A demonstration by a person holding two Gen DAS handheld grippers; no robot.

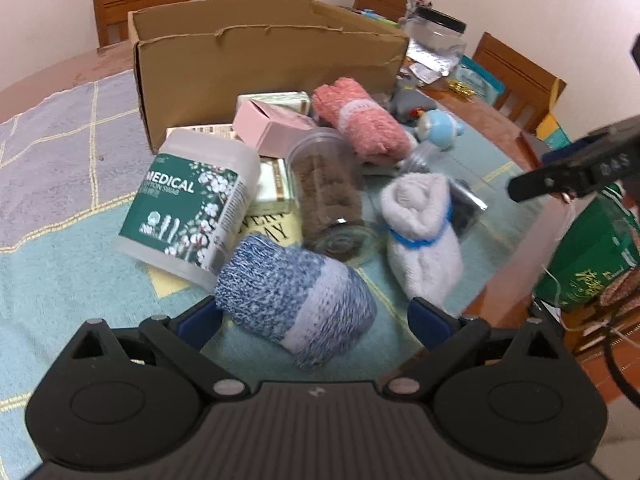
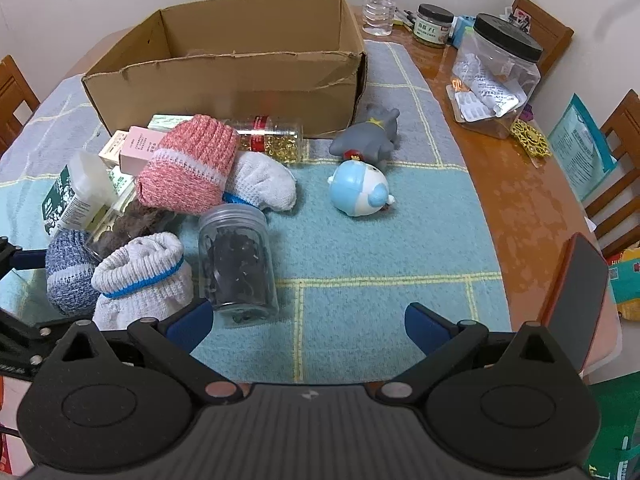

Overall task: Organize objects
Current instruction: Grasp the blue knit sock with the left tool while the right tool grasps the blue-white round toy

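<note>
An open cardboard box (image 1: 264, 68) stands at the back of the table; it also shows in the right wrist view (image 2: 224, 84). In front lies a pile: a blue knit sock roll (image 1: 296, 300), a white sock roll with a blue band (image 1: 420, 236), a pink sock roll (image 1: 360, 124), a cotton swab tub (image 1: 192, 204), clear jars (image 1: 328, 196) and small cartons (image 1: 276, 124). My left gripper (image 1: 316, 320) is open, its fingers on either side of the blue sock roll. My right gripper (image 2: 306, 328) is open and empty over the mat, beside a jar of dark pieces (image 2: 240, 264).
A grey toy (image 2: 368, 136) and a blue-white toy (image 2: 360, 192) lie on the mat to the right. A big lidded jar (image 2: 492, 76), a water bottle (image 2: 378, 0) and a phone (image 2: 576, 300) sit along the table's right side. Chairs ring the table.
</note>
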